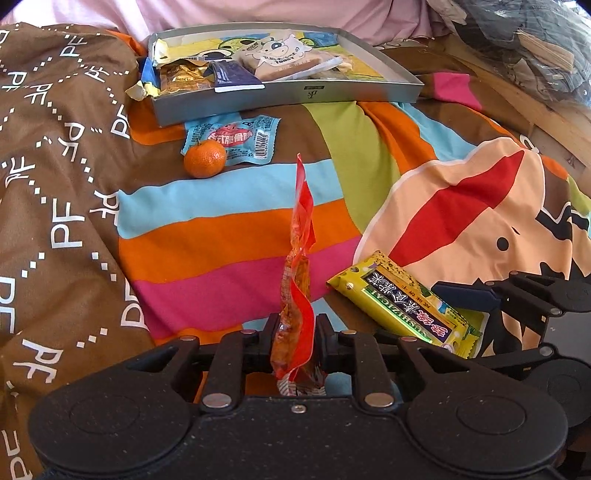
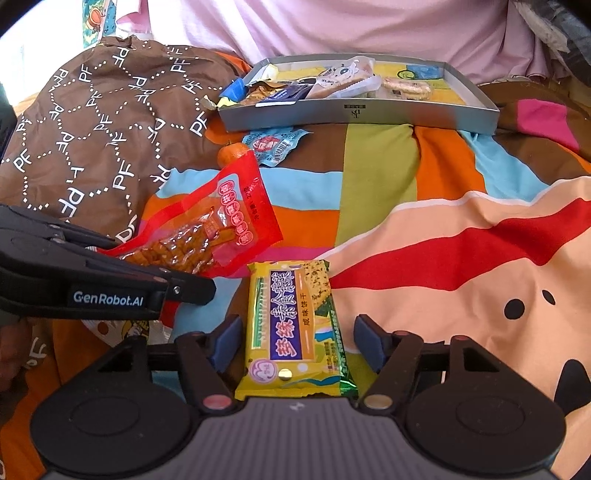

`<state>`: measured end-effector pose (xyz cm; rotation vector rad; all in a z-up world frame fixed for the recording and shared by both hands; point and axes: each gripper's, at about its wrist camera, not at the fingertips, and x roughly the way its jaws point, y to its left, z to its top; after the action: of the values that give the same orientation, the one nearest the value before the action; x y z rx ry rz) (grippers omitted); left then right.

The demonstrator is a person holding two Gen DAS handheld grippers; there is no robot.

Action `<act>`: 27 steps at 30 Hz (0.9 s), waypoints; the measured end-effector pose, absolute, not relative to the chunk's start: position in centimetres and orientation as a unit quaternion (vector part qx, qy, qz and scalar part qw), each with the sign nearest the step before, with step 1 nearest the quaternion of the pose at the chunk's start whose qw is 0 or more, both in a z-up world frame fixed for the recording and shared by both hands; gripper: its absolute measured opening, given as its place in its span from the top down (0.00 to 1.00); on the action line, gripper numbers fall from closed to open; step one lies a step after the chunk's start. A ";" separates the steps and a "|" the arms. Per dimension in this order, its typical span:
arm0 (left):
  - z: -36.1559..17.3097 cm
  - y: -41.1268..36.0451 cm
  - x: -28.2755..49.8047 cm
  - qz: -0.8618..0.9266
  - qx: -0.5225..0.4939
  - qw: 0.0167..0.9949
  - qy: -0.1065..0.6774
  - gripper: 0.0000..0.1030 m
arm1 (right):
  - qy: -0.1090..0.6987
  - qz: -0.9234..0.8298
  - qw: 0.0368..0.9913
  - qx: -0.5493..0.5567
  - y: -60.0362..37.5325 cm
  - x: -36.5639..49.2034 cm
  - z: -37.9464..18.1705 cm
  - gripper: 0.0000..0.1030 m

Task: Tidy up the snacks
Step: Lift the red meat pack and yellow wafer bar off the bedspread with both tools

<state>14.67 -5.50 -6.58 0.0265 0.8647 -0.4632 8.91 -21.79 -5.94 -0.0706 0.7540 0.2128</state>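
Pretty bright daylight overall, soft and even, colours on the striped bedspread (image 1: 229, 229) come out really saturated. The pale pink fabric (image 2: 332, 26) at the top is close to blown out in both views, and there's a washed-out patch in the top left corner of the right wrist view, so light seems to come from that side. Shadows are faint, just a soft one under the grey tray (image 1: 295, 98). Heavy fisheye bending at the edges, black vignette in the corners. Centre is sharp, packet print readable; the far right clutter in the left view goes smeary.
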 end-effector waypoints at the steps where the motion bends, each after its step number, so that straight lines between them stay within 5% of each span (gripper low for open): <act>1: -6.6 -5.5 14.6 -0.223 0.013 0.882 0.415 0.80 | 0.366 0.105 0.924 -0.036 -21.7 8.8 -5.9 0.38; 5: -6.5 -5.6 14.5 -0.224 0.014 0.883 0.412 0.81 | 0.356 0.113 0.926 -0.053 -21.2 8.4 -5.9 0.48; 27: -5.5 -5.5 13.4 -0.217 0.012 0.906 0.363 0.84 | 0.282 0.090 0.949 -0.105 -20.1 6.2 -5.6 0.48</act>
<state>13.41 -5.49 -5.53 0.0242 0.7493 -0.4485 6.22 -20.07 -5.62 -0.2131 0.5741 0.1831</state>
